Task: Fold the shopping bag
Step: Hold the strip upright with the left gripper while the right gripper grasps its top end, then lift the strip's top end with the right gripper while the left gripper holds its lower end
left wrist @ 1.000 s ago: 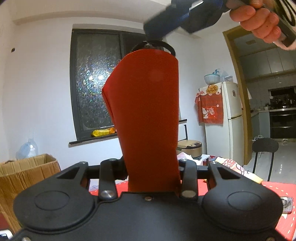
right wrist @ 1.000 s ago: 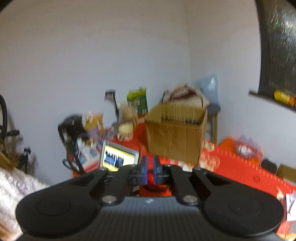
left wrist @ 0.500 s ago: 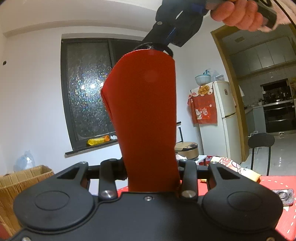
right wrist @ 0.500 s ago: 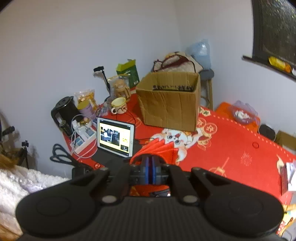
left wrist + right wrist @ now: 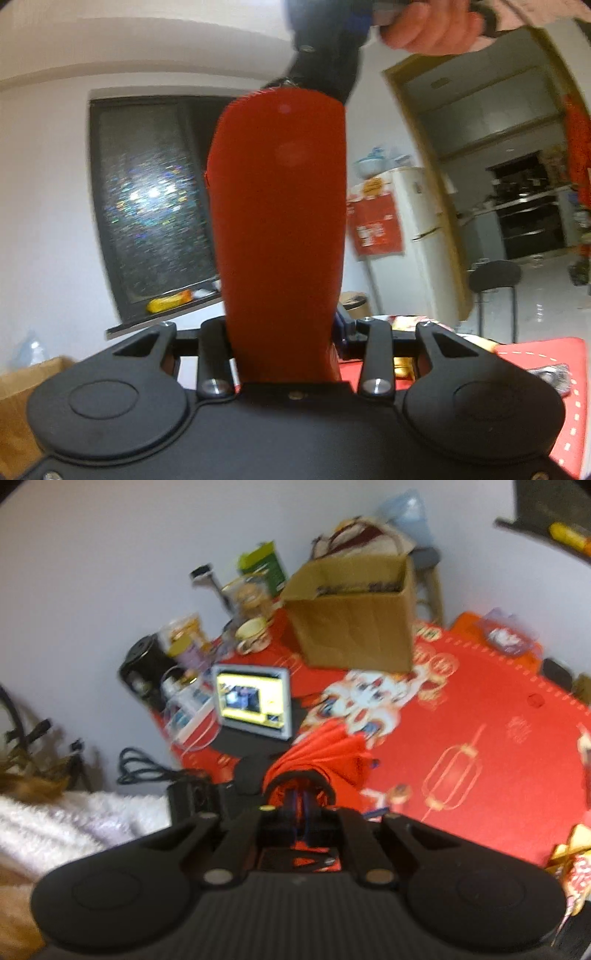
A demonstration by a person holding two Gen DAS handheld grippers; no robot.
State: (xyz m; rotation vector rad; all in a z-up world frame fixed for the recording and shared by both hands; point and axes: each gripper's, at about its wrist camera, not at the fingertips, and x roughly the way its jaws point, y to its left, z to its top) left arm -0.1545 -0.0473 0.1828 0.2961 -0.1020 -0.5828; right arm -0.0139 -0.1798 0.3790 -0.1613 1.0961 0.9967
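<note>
Your right tool [image 5: 301, 805] has tipped downward, clenched on the bag [image 5: 277, 236]; your left tool [image 5: 291, 332] grasps its lower end, stretching it for folding.

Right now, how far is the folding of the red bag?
Done: the bag is already gathered into a narrow strip. In hand: it hangs stretched in the air, lower end in the left gripper, top end by its black loop in the shut right gripper. Left: no crosswise fold shows yet, and the bag is not laid on the table.
</note>
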